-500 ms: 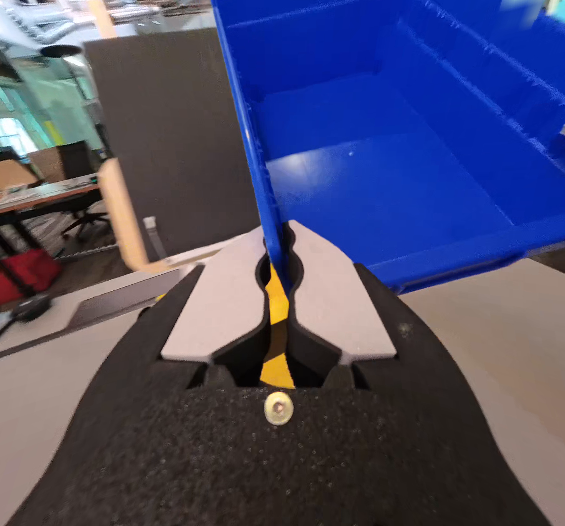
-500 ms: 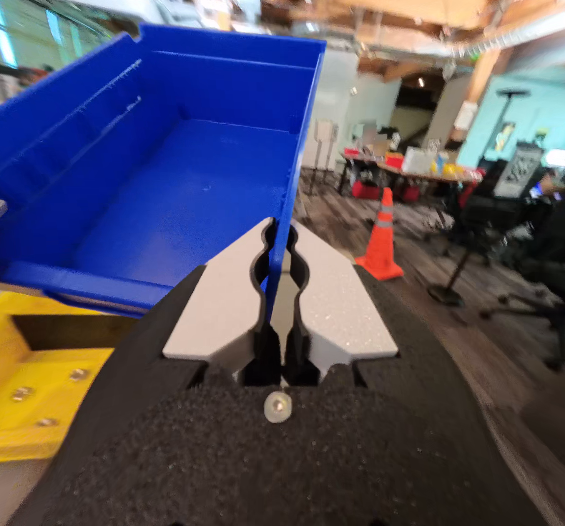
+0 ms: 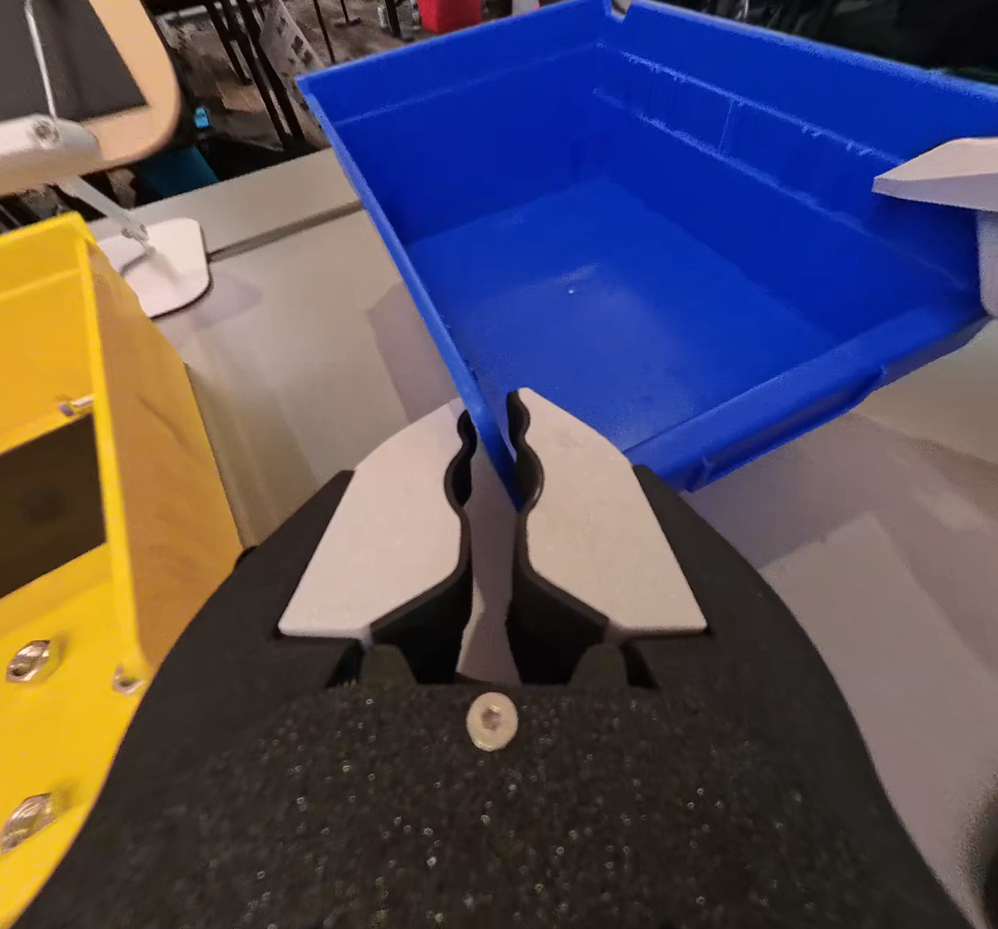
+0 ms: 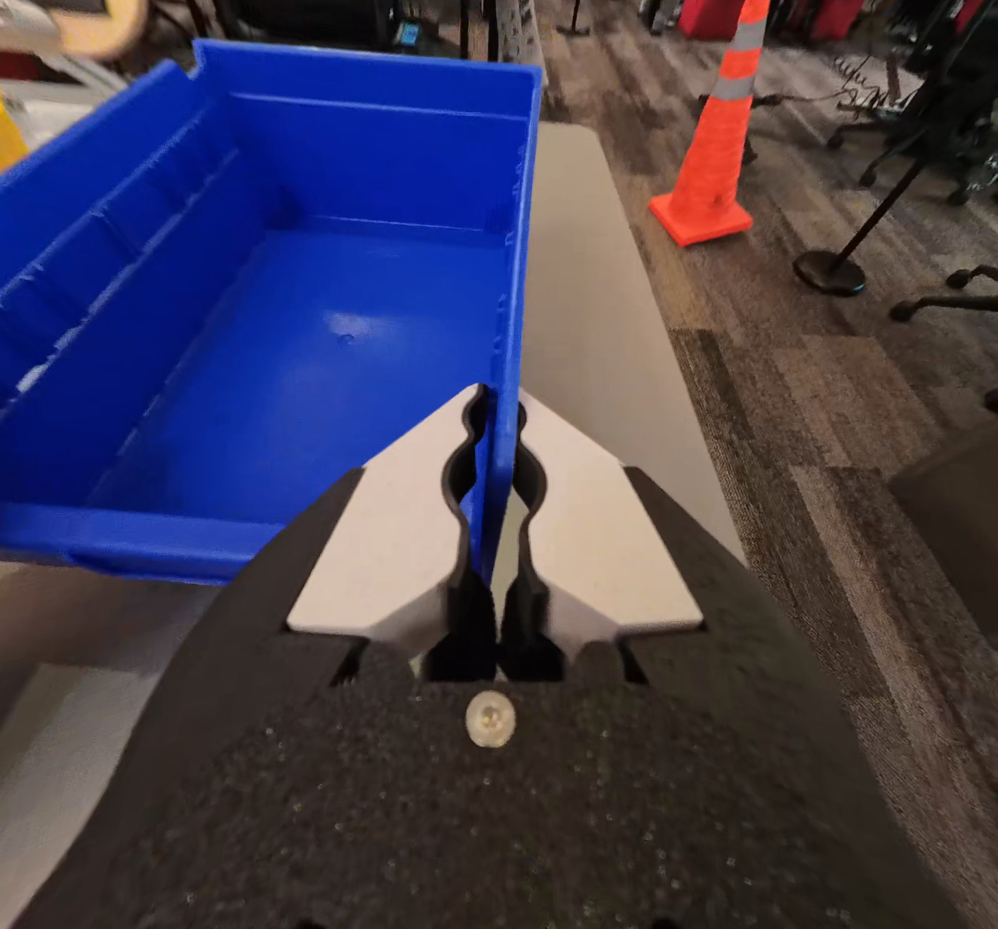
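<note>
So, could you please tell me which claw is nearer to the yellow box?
Left. The left claw is right beside the yellow box, at the blue bin's adjacent side wall; the right claw is at the opposite wall.

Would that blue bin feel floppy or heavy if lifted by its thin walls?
Probably light: the blue bin is empty and thin-walled. Likely fairly stiff, since ribs and a rim run along its sides. Its glossy plastic may be slippery, so a pinch on one wall might slide.
</note>
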Tool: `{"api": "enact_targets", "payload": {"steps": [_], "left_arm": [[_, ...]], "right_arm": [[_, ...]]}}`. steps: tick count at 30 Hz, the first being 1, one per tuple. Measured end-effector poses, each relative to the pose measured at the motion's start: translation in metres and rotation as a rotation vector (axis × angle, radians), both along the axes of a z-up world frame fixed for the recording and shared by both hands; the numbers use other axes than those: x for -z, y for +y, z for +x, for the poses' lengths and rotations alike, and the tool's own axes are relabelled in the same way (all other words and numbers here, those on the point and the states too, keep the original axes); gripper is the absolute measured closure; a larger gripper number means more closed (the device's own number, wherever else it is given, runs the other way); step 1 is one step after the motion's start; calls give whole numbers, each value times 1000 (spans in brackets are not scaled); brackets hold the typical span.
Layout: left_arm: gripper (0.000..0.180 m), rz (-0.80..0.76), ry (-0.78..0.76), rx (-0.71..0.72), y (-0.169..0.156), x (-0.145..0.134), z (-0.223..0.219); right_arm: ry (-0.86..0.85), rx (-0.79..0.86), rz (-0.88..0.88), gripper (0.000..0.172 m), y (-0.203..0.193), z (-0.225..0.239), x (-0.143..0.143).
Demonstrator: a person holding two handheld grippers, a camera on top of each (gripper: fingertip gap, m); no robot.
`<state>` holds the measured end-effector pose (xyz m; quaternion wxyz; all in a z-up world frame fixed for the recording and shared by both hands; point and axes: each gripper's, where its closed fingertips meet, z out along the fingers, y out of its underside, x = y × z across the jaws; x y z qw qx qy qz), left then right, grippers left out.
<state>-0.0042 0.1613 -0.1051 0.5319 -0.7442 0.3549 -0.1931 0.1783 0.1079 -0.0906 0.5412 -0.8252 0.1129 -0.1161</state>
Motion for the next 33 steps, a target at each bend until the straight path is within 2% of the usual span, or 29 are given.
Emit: {"api": "enact_targets", "payload": {"steps": [4, 6, 8, 10, 13, 15, 17, 18, 20, 21, 24, 26, 27, 29, 30, 33], "left_arm": [[165, -98, -6, 5, 1, 29, 1], [160, -106, -30, 31, -4, 31, 3], [147, -165, -26, 96, -16, 29, 6], [144, -235, -83, 189, -32, 14, 0], [142, -267, -217, 253, -42, -31, -46], [138, -188, -242, 169, -21, -53, -105], [135, -100, -228, 12, 12, -62, -178], [133, -59, -208, -85, 31, -61, -217], [128, -36, -181, -254, 61, -51, -285], [125, -70, -175, -290, 70, -41, -306], [121, -196, -161, -286, 82, -4, -321], [133, -265, -142, -234, 84, 17, -310], [143, -293, -133, -198, 85, 25, -301], [162, -289, -86, -188, 93, 34, -295], [166, -273, -57, -214, 98, 35, -298], [172, -257, -6, -266, 108, 34, -319]], "right_arm": [[40, -26, -63, 166, 7, 3, 36], [54, -32, -25, 166, 8, 5, 37], [51, -4, -31, 163, 7, 7, 37], [-45, 43, -32, 156, 2, 10, 29], [-202, 78, 53, 141, -8, -6, -13], [-204, 6, 143, 138, -6, -48, -45], [-112, -180, 232, 137, 8, -122, -62], [-35, -296, 252, 136, 17, -167, -62], [110, -492, 208, 120, 37, -253, -43], [131, -518, 163, 114, 48, -280, -29], [116, -462, 113, 114, 77, -312, 2], [93, -385, 67, 117, 96, -311, 19], [82, -355, 34, 125, 104, -309, 27], [54, -248, -16, 158, 114, -299, 40], [41, -233, -22, 166, 116, -298, 40], [79, -221, -7, 167, 124, -319, 36]]}}
